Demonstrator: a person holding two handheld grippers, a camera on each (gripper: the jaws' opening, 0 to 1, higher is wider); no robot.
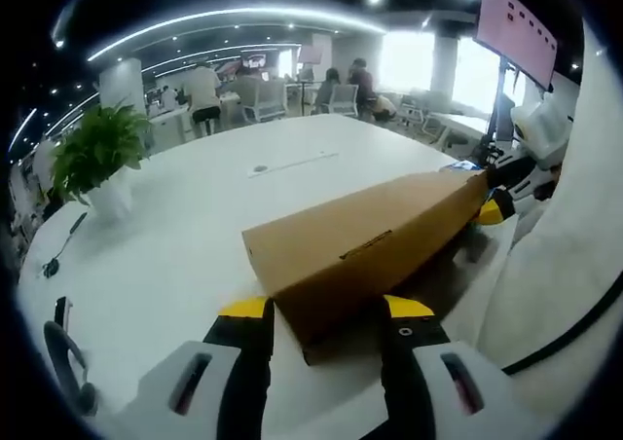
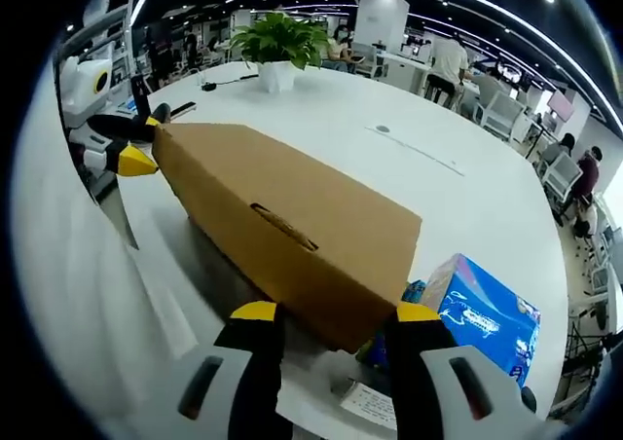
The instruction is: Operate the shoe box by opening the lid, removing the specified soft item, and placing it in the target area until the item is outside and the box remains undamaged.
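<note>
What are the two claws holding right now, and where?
Both flank the cardboard shoe box, one at each end; whether they actually clamp it cannot be told.

A potted plant (image 2: 277,41) stands on the white table (image 2: 438,182) (far side), a blue packet (image 2: 487,313) nearer

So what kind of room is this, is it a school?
More likely an open-plan office: a big white table with a potted plant, people sitting at desks farther back, and a wall screen. The cardboard shoe box lies on the table.
</note>
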